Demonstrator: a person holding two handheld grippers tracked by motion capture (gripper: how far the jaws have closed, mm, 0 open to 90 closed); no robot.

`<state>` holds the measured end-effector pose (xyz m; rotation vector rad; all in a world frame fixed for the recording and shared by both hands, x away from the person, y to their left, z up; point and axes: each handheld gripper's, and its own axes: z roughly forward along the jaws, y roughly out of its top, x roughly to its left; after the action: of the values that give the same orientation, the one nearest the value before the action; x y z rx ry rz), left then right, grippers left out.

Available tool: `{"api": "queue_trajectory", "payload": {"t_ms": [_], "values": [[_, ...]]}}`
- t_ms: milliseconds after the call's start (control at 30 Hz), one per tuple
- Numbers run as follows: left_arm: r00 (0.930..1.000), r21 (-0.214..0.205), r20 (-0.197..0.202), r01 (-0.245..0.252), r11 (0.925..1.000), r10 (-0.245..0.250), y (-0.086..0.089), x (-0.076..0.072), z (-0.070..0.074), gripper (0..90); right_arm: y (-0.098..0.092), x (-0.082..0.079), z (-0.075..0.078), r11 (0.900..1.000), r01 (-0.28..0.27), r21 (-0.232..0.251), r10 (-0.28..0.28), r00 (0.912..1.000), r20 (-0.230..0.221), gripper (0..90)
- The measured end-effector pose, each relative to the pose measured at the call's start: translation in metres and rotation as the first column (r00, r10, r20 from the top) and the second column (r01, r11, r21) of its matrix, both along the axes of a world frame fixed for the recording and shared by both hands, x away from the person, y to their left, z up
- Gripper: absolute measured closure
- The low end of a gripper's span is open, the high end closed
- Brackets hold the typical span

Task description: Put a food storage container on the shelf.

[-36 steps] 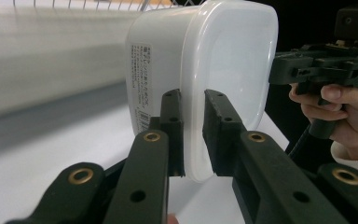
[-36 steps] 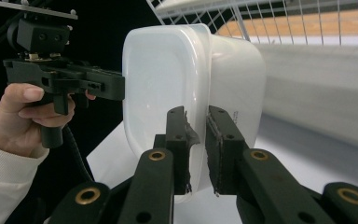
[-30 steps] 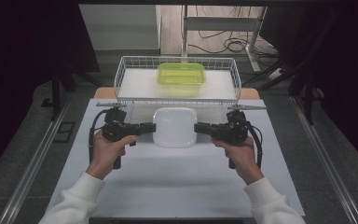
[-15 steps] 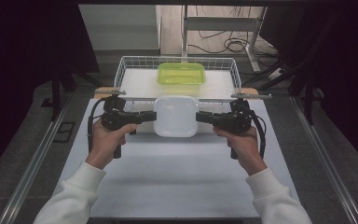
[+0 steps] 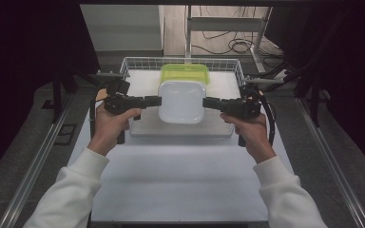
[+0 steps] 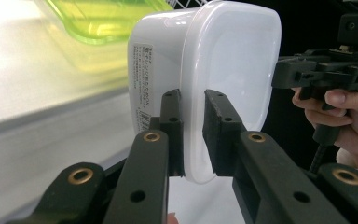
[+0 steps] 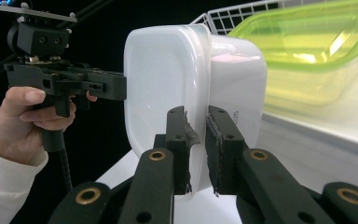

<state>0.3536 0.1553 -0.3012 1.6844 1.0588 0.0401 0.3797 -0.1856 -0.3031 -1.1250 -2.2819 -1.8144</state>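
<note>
A white lidded container (image 5: 181, 101) hangs in the air between both grippers, in front of and partly over the wire basket (image 5: 138, 61). My left gripper (image 5: 158, 100) is shut on its left rim, and my right gripper (image 5: 205, 102) is shut on its right rim. In the left gripper view the left gripper (image 6: 192, 98) pinches the rim of the white container (image 6: 228, 70), with the right gripper (image 6: 279, 74) beyond it. In the right gripper view the right gripper (image 7: 196, 114) clamps the rim of the white container (image 7: 163, 74), and the left gripper (image 7: 121, 88) grips the far side.
A translucent green container (image 5: 184, 73) sits in the basket at the back, just behind the held one. The basket has a white floor (image 5: 218, 128). The white table (image 5: 180, 180) stretches toward the person. Metal rails (image 5: 43, 152) run along both sides.
Both grippers have risen with the white container and carried it away from the person, toward the basket and the green container.
</note>
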Motion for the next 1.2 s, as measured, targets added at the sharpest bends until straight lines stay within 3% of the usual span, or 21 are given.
{"api": "queue_trajectory", "payload": {"t_ms": [600, 1200], "values": [[0.9994, -0.011, 0.027, -0.019, 0.9998, 0.019, 0.001, 0.039, 0.036, 78.4, 0.002, 0.04, 0.038, 0.9999, 0.007, 0.009, -0.007, 0.9998, 0.02, 79.0], [0.9994, -0.008, 0.003, -0.034, 0.9994, 0.034, -0.002, 0.079, 0.048, 78.2, 0.001, 0.08, 0.049, 0.9995, 0.025, 0.02, -0.025, 0.9996, -0.013, 79.2]]}}
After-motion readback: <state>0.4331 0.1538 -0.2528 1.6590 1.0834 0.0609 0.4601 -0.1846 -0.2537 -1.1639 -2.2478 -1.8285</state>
